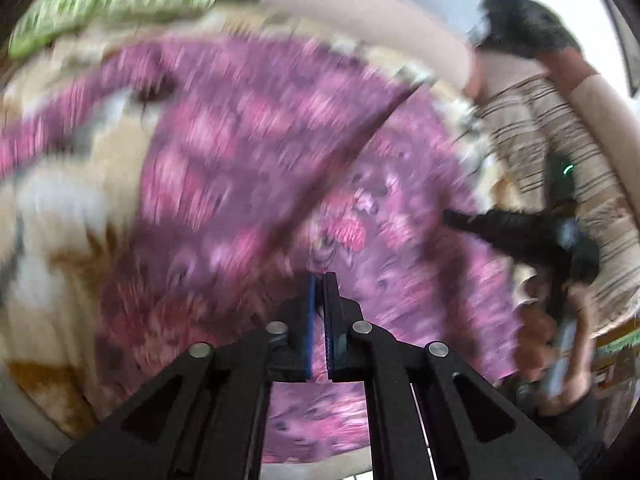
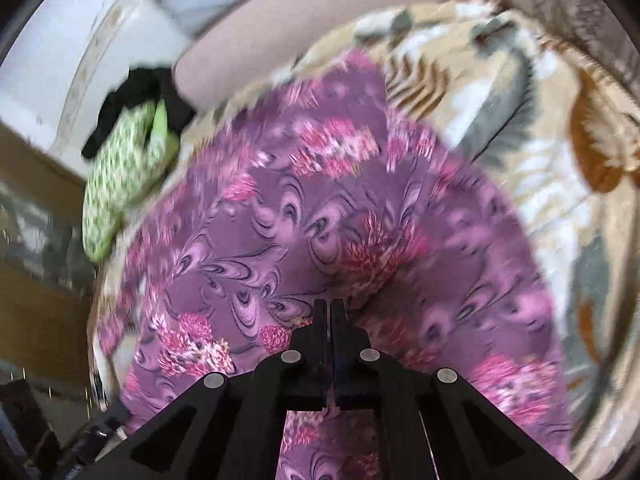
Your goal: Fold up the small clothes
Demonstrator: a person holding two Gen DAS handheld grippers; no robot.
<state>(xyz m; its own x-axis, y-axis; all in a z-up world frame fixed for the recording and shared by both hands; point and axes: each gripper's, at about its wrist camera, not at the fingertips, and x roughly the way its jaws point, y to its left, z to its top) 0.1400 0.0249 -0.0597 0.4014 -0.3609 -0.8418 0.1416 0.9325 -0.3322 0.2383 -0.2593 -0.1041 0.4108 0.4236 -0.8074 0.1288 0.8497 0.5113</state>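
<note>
A purple garment with pink flowers [image 1: 248, 140] lies spread over the bed, blurred in the left wrist view and sharper in the right wrist view [image 2: 304, 200]. My left gripper [image 1: 322, 276] is shut at the garment's near edge, and a strip of the fabric shows in the thin slit between its blue pads. My right gripper [image 2: 329, 302] is shut too, with creases of the cloth running into its tips. The left wrist view also catches the right gripper [image 1: 452, 216], its tips on the garment's right side, with a hand [image 1: 560, 340] holding it.
A beige, white and brown leaf-print bedspread [image 2: 540, 140] lies under the garment. A green patterned cloth [image 2: 124, 176] and a black cloth [image 2: 140, 88] sit near the bed's far edge. A beige striped cloth [image 1: 532, 132] lies at the right in the left wrist view.
</note>
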